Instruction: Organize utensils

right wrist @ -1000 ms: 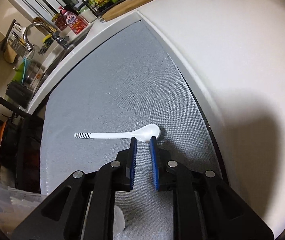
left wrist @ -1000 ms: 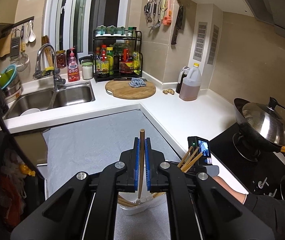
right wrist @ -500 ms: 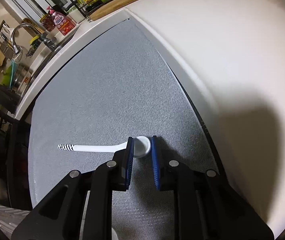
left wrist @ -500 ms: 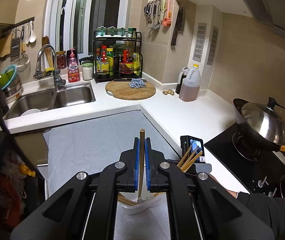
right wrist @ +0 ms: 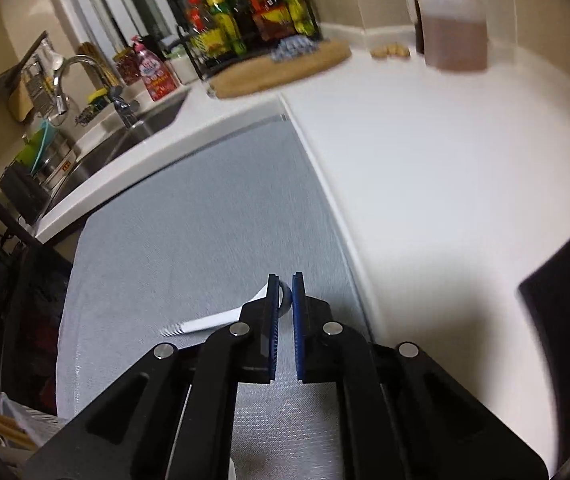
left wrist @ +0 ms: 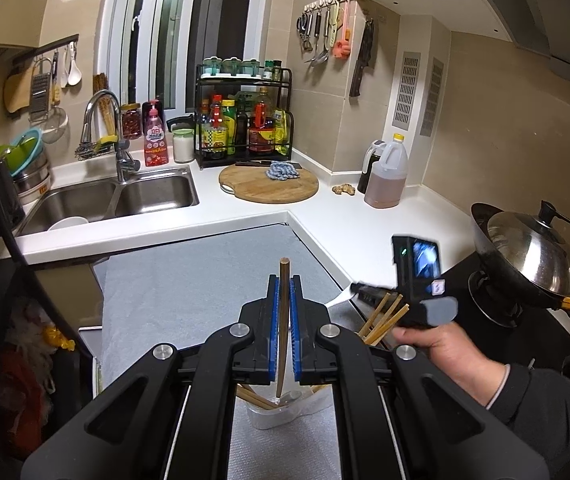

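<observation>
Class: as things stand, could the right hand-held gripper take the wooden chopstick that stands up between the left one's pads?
Probably not yet: the right hand-held gripper is shut on the white spoon, and the left hand-held gripper clamps the chopstick.

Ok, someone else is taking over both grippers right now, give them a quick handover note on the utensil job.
Left gripper: shut on one wooden chopstick, held upright above the white holder.
Right gripper: jaws have just closed on the bowl of the white spoon, its striped handle sticking out to the left, above the grey mat.
Holder: on the mat's near edge, with several chopsticks already in it.
Done: those chopsticks stowed, spoon picked up.
Left: put the held chopstick and the spoon in the holder.
</observation>
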A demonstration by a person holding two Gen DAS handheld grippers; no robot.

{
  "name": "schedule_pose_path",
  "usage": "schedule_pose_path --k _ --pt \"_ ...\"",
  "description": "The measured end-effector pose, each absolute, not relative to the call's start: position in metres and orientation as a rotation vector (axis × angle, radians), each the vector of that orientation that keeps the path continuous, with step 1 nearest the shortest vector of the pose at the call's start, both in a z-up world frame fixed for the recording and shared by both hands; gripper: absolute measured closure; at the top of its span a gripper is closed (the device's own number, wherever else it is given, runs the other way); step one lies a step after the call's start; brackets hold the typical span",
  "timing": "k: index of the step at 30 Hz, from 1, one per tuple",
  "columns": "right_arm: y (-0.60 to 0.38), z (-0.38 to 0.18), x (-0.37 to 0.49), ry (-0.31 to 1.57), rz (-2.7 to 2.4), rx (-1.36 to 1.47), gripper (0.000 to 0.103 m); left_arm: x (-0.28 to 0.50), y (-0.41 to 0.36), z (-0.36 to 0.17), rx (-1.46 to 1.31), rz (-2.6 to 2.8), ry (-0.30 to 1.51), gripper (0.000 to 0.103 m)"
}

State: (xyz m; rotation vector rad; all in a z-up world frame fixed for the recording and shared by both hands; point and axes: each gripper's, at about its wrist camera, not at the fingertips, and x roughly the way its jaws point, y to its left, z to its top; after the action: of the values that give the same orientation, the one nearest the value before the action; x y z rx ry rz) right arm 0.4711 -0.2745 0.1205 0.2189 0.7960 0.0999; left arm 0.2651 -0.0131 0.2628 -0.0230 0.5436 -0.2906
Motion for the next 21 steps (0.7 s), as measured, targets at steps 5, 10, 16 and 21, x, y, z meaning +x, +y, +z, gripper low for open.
schedule_pose_path --k 5,10,16,21 --pt "-0.274 0.175 0.465 0.732 0.091 0.132 0.096 0.264 -0.010 0.264 -0.017 -0.271 0.544 0.098" --pt "-0.272 0.198 0.456 0.737 0.118 0.069 0.098 0.263 -0.008 0.263 -0.025 -0.263 0.550 0.098" --pt "-0.258 0.226 0.439 0.714 0.130 -0.025 0.098 0.263 -0.004 0.258 -0.026 -0.252 0.563 0.098" --pt "-0.249 0.265 0.426 0.676 0.133 -0.089 0.098 0.264 -0.002 0.259 -0.021 -0.245 0.563 0.098"
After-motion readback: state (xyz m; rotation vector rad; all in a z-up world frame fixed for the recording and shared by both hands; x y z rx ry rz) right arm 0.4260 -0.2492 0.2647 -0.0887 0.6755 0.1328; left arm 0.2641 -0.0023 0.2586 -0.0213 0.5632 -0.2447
